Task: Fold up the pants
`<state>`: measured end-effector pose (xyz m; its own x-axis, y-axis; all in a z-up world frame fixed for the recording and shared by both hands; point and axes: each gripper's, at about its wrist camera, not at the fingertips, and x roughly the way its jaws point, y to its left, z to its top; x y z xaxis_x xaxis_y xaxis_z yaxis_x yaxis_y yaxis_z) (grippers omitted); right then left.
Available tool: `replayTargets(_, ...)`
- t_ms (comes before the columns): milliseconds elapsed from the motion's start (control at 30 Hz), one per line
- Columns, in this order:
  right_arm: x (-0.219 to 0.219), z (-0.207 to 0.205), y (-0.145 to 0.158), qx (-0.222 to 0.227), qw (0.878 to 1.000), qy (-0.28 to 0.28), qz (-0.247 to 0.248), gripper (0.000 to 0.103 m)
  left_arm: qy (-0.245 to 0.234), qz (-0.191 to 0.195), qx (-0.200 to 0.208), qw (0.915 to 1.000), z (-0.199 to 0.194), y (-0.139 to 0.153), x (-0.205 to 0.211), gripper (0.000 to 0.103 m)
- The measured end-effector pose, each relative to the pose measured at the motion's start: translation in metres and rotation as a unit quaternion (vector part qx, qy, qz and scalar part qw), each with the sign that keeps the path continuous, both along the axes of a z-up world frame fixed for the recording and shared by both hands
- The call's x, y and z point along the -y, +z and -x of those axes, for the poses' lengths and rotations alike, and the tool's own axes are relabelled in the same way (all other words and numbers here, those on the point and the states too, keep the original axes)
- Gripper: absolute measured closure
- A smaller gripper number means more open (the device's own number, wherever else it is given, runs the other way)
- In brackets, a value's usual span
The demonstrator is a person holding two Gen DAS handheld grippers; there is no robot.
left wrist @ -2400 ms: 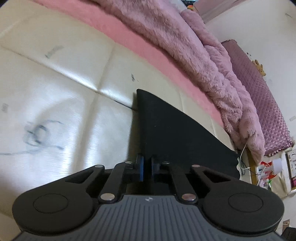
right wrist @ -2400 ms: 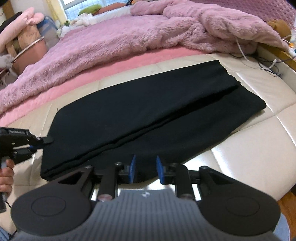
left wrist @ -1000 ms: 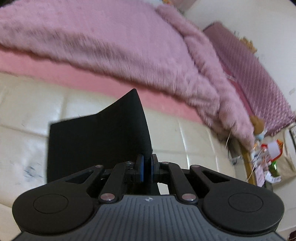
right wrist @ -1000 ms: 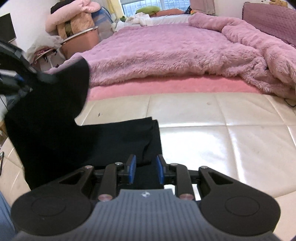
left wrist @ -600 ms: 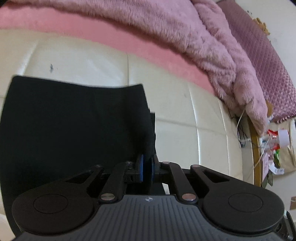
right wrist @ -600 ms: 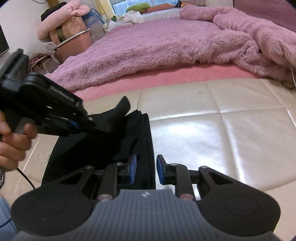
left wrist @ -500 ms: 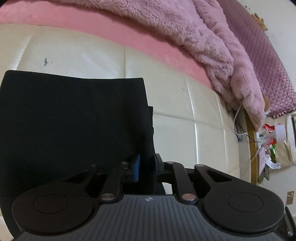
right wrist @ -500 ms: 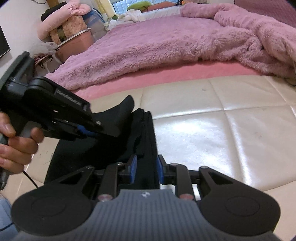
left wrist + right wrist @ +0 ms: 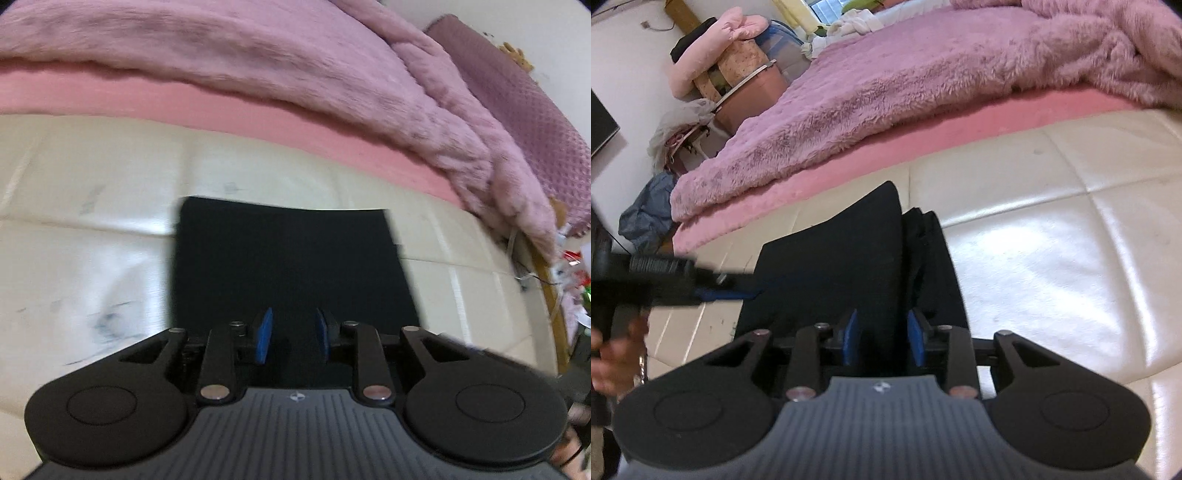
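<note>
Release after a fold: the black fabric pants (image 9: 288, 266), doubled into a flat rectangle on the cream padded leather bed surface (image 9: 92, 258), lie beneath the opening, ungripping left gripper (image 9: 291, 334) and right gripper (image 9: 882, 341); next, probably regrasping an edge for another fold.

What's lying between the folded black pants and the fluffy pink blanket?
Only bare cream cushion and a pink sheet strip separate the pants from the blanket, in both wrist views.
</note>
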<state>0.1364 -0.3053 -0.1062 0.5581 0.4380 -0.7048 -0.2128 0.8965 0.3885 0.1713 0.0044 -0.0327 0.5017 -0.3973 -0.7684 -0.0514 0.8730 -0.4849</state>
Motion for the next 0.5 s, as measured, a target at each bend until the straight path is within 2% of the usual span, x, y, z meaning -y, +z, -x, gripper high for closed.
replayTargets(133,-0.008,-0.014,-0.007,-0.013,1.0,-0.004,-0.001,0.077,0.044,0.015,-0.018,0.9987,0.017,-0.017,-0.034,0.075)
replayTargets(200,-0.01,-0.021,-0.013,-0.026,1.0,-0.007,0.0,0.078,0.052,0.022,-0.021,0.9982,0.023,-0.021,-0.041,0.075)
replayTargets(267,-0.013,-0.026,-0.018,-0.038,0.999,-0.009,0.0,0.096,0.052,0.024,-0.017,0.9982,0.027,-0.022,-0.044,0.075)
replayTargets(300,-0.015,-0.026,-0.017,-0.038,0.999,-0.01,0.0,0.096,0.051,0.024,-0.015,0.9983,0.028,-0.022,-0.044,0.075)
replayTargets(433,-0.028,-0.017,0.004,-0.011,1.0,0.006,0.012,0.1,0.043,0.026,-0.004,0.9987,0.027,-0.023,-0.043,0.075)
replayTargets(500,-0.037,-0.014,0.022,0.004,1.0,0.022,0.014,0.1,0.036,0.02,0.003,0.9992,0.026,-0.022,-0.04,0.08)
